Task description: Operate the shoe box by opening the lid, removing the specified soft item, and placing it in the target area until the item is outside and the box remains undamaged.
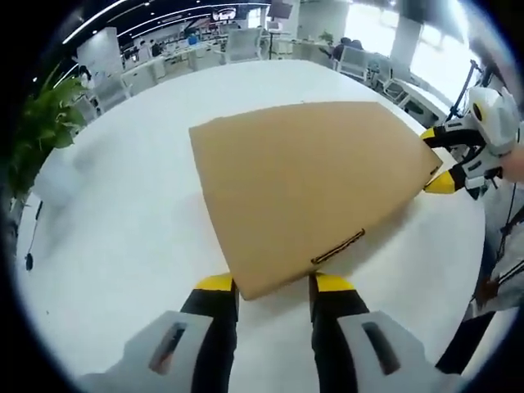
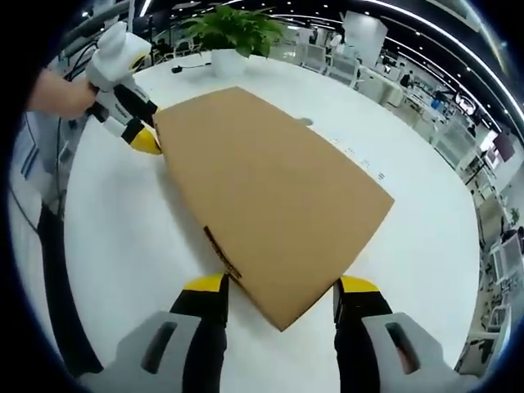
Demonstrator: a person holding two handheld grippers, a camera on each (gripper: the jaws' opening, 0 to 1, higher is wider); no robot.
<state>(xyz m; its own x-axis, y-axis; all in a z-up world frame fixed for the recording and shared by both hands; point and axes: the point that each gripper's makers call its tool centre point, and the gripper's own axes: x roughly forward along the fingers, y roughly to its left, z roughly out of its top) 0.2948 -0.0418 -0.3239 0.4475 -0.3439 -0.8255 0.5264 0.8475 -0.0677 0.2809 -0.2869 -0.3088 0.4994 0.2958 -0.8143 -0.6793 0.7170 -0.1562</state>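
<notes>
In the left gripper view, the left gripper [image 1: 273, 288], black with yellow tips, has its jaws spread apart with the near corner of the flat brown cardboard shoe box [image 1: 307, 184] sitting between them. The tips are level with the corner's edges; whether they touch the card I cannot tell. The box lies straight ahead of this gripper on the round white table [image 1: 131, 221], lid closed, its long axis running away toward the far right, where the right gripper [image 1: 435, 160] meets the opposite corner.

In the right gripper view the arrangement mirrors: the right gripper's jaws stand wide, straddling the nearest box corner, and the box stretches ahead and leftward to the left gripper at its far end, held by a hand [image 2: 61, 94]. Beyond it stands a green potted plant [image 2: 233, 33].

Both grippers sit equally close, at diagonally opposite corners, so lifting the lid likely calls for both rising together.
</notes>
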